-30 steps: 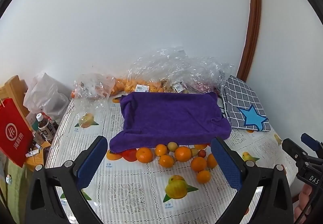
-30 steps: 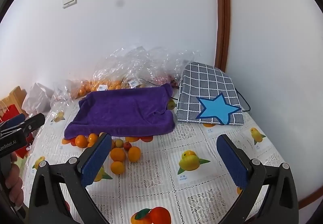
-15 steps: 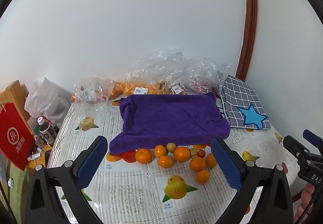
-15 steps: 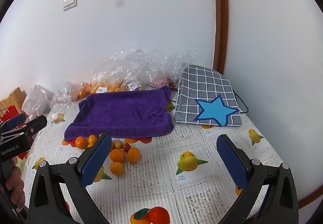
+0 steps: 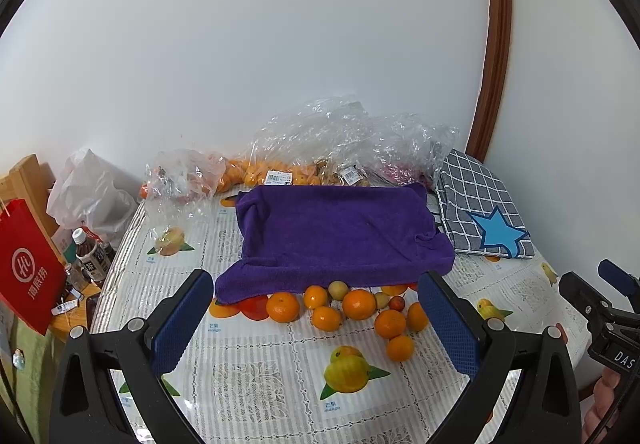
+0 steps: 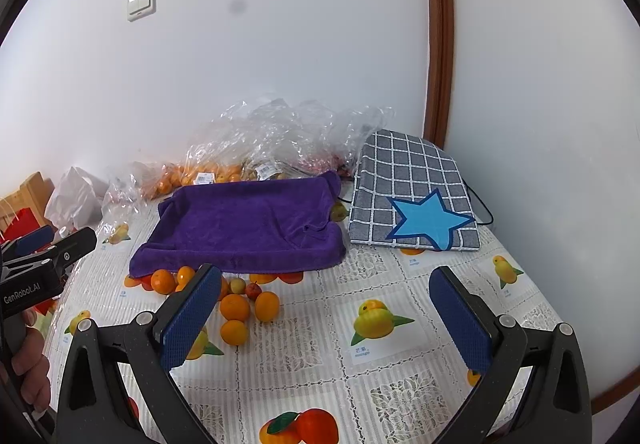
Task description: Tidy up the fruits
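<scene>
Left gripper point(image 5: 316, 318): held above the near part of the table, jaws spread wide with nothing between the blue pads point(image 5: 182, 320); the loose fruit lies beyond them.
Right gripper point(image 6: 326, 318): also spread wide and holding nothing, over bare tablecloth to the right of the fruit.
Oranges point(image 5: 359, 304): a loose cluster on the tablecloth point(image 5: 256, 376), just in front of the purple towel's near edge, some touching each other.
Small fruits: a pale green one point(image 5: 338, 290) and a small red one point(image 5: 396, 303) sit among the oranges.
Purple towel point(image 5: 336, 232): draped over a raised, tray-like shape at mid-table; what is under it cannot be told.
Plastic bags point(image 5: 344, 147): crumpled at the far edge against the wall, with more orange fruit inside.
Checked cushion point(image 6: 412, 191): right of the towel, bearing a blue star.
Red bag point(image 5: 28, 272): beyond the table's left edge.
</scene>
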Demonstrator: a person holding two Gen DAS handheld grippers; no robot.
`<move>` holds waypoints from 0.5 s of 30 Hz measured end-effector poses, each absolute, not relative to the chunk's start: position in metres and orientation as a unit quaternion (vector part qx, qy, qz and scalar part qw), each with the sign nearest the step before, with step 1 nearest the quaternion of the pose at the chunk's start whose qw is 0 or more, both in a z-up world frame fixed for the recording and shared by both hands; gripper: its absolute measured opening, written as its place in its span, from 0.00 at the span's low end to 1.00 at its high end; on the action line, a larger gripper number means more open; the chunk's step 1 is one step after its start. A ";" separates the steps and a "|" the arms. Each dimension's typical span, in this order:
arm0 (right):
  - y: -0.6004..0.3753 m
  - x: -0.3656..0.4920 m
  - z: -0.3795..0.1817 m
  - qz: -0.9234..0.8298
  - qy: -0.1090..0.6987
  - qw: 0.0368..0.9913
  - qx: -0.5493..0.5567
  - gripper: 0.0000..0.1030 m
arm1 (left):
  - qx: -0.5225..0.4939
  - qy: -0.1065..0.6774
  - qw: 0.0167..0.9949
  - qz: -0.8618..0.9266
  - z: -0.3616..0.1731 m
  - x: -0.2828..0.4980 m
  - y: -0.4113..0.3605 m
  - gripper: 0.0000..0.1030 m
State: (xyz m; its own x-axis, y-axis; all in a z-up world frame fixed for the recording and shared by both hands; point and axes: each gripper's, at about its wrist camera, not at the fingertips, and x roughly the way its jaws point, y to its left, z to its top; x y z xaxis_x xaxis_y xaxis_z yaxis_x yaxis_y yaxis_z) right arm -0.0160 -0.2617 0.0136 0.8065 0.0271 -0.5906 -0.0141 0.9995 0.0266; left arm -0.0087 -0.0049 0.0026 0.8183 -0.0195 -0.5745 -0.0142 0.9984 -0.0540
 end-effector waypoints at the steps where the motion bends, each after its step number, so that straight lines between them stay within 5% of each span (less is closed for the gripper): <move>1: -0.261 -0.016 0.013 0.011 0.311 0.950 0.010 1.00 | -0.028 0.301 0.953 -0.002 0.003 -0.009 -0.005 1.00; 15: -0.258 -0.018 0.013 0.014 0.305 0.952 0.002 1.00 | -0.029 0.300 0.953 -0.003 0.004 -0.006 -0.007 1.00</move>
State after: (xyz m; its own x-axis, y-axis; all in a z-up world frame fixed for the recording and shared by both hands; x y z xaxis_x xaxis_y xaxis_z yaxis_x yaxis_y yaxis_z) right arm -0.0182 -0.2581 0.0129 0.8134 0.0276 -0.5811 -0.0254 0.9996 0.0120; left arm -0.0064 -0.0074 0.0037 0.8195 -0.0225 -0.5726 -0.0128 0.9983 -0.0575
